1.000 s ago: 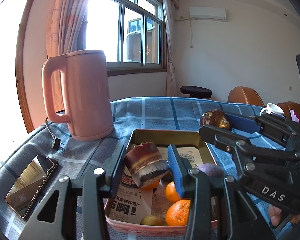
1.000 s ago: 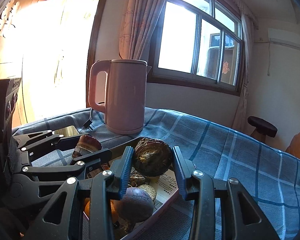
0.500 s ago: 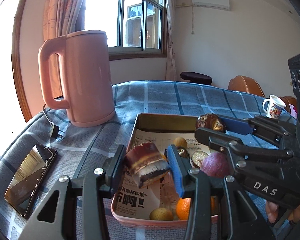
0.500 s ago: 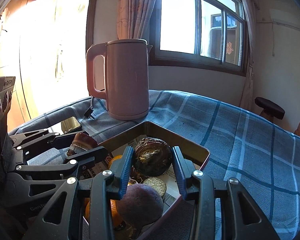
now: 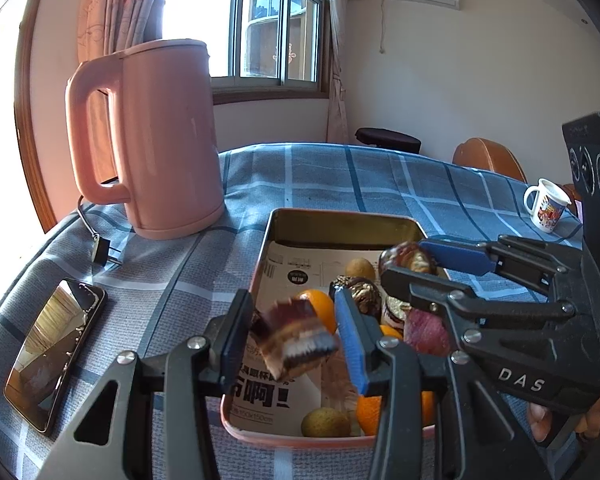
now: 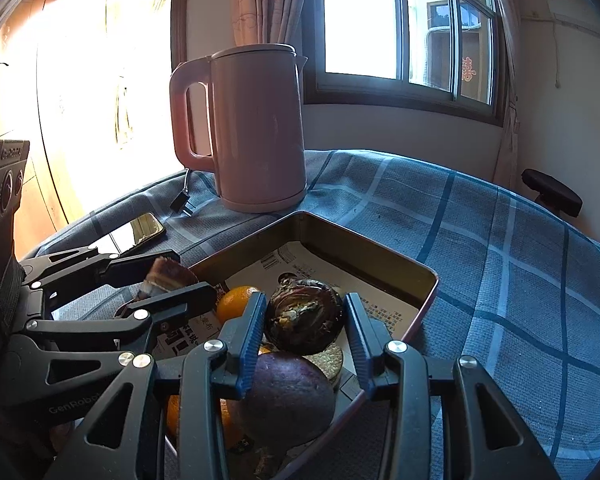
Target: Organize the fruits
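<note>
- Lying flat at the far left of the blue checked tablecloth (image 5: 332, 184), a dark phone (image 5: 52, 354) mirrors the room in its screen.
- Just beyond it a black plug (image 5: 102, 250) and its cord trail back to a tall pink kettle (image 5: 160, 140), which stands upright near the tray's far left corner.
- Over the near left part of the tray (image 5: 340, 216), the left gripper (image 5: 290, 334) is clamped on a layered brown-and-white fruit chunk (image 5: 296, 336); its pads press both sides, and the piece hangs tilted and somewhat blurred above the printed paper (image 5: 268, 396) lining the tray.
- Inside the tray lie a whole orange (image 5: 320, 308) behind that chunk, a second orange (image 5: 370, 416) and a small yellow-green fruit (image 5: 326, 422) by the near rim, a small tan round fruit (image 5: 360, 268) farther back, and a large purple fruit (image 6: 288, 396) toward the right.
- Farther right, above the tray's right half, the right gripper (image 6: 306, 320) has a dark, wrinkled round fruit (image 6: 304, 320) between its blue pads; its jaws are opening, yet both pads touch the fruit's sides.
- Under that fruit a pale, cut, seeded slice (image 6: 328, 360) rests beside the purple one.
- At the far right edge of the cloth stands a small printed mug (image 5: 546, 204), well apart from the tray.
</note>
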